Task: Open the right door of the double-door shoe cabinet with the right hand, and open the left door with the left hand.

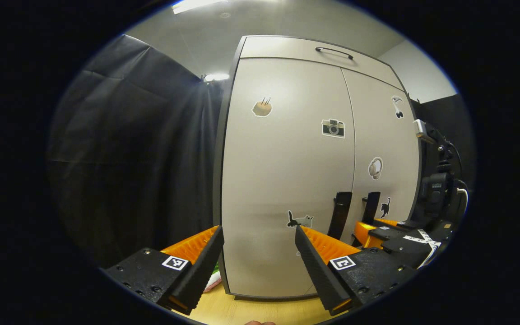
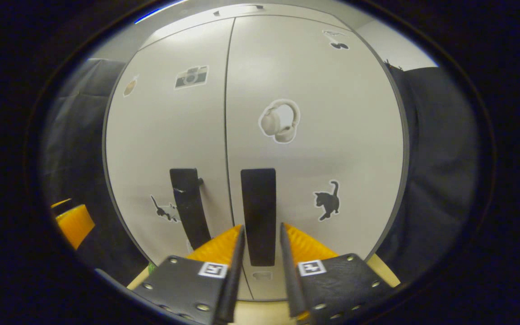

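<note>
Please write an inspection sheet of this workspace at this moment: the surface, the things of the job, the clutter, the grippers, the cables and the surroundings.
Surface: light wooden top under the cabinet.
Job's things: shoe cabinet, both doors shut; right door handle and left door handle are dark upright strips; stickers on both doors.
Clutter: something green and pink beside the cabinet's foot, unclear.
Grippers: left gripper open, facing the left door, apart from it; right gripper narrowed around the right door handle, contact unclear.
Cables: white cable on the far rig.
Surroundings: black cloth wall, ceiling light.
</note>
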